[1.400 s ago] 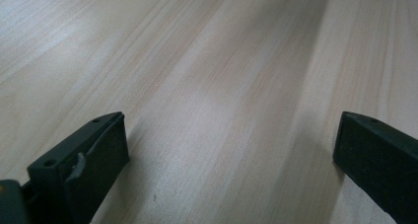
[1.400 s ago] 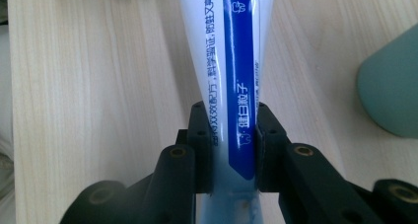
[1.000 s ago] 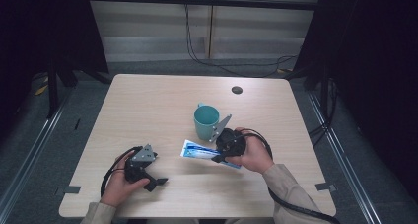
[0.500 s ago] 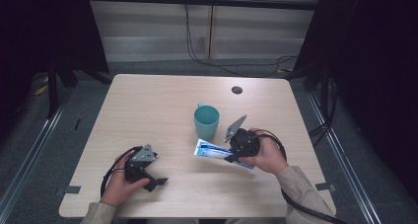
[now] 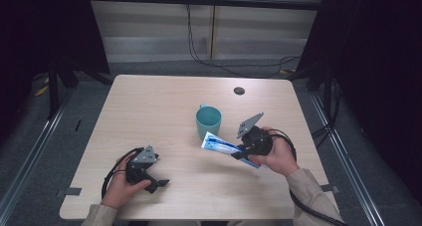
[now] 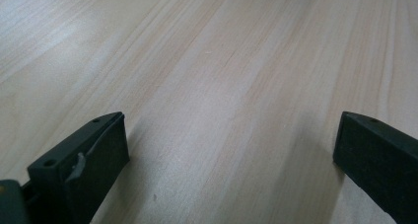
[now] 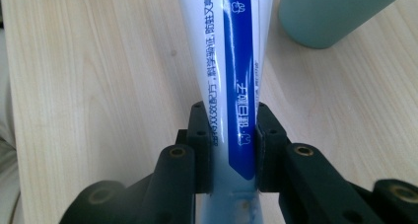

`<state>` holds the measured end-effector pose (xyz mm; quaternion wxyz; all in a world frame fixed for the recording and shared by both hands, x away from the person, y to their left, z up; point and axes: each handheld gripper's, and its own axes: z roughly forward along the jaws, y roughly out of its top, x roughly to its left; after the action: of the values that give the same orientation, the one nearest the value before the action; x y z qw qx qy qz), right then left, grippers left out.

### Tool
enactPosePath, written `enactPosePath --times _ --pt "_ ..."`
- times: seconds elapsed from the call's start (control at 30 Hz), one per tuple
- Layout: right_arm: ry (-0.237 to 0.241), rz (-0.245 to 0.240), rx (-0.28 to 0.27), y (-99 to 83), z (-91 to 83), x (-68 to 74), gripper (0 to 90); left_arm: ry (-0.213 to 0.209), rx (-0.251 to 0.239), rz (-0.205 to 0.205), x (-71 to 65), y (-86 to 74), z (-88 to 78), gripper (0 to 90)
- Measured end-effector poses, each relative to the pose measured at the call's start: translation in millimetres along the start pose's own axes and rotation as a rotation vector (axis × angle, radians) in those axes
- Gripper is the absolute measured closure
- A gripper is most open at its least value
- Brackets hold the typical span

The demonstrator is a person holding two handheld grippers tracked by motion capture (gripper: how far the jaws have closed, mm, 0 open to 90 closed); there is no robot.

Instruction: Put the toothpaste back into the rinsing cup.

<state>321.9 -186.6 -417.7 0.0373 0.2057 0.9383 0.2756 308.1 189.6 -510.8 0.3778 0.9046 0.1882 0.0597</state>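
Both jaws of my right tool [image 7: 230, 135] were clamped on the soft, light toothpaste tube [image 7: 231, 61] near its stiffer capped end. My left tool [image 6: 226, 160] sat with jaws apart on the surface [image 5: 149, 111].

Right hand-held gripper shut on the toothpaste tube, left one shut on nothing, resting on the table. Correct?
Not quite: the left hand-held gripper is open, as the left gripper view shows, jaws wide apart over bare table. The right hand-held gripper is shut on the toothpaste tube.
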Motion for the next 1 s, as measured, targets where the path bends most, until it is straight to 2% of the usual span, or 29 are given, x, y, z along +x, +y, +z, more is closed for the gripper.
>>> enactPosePath --times 0.1,0.4,0.63,1.0 --pt "0.002 0.013 -0.033 -1.9 -2.9 -1.7 74.2 0.0 0.0 0.0 0.0 0.0 0.0 0.0" --pt "0.001 0.026 -0.083 -5.8 -10.6 -4.1 74.2 0.0 0.0 0.0 0.0 0.0 0.0 0.0" --pt "0.007 0.056 -0.131 -7.0 -16.8 -7.3 74.2 0.0 0.0 0.0 0.0 0.0 0.0 0.0" --pt "-0.01 0.116 -0.262 -9.9 -27.9 -13.6 74.2 0.0 0.0 0.0 0.0 0.0 0.0 0.0"
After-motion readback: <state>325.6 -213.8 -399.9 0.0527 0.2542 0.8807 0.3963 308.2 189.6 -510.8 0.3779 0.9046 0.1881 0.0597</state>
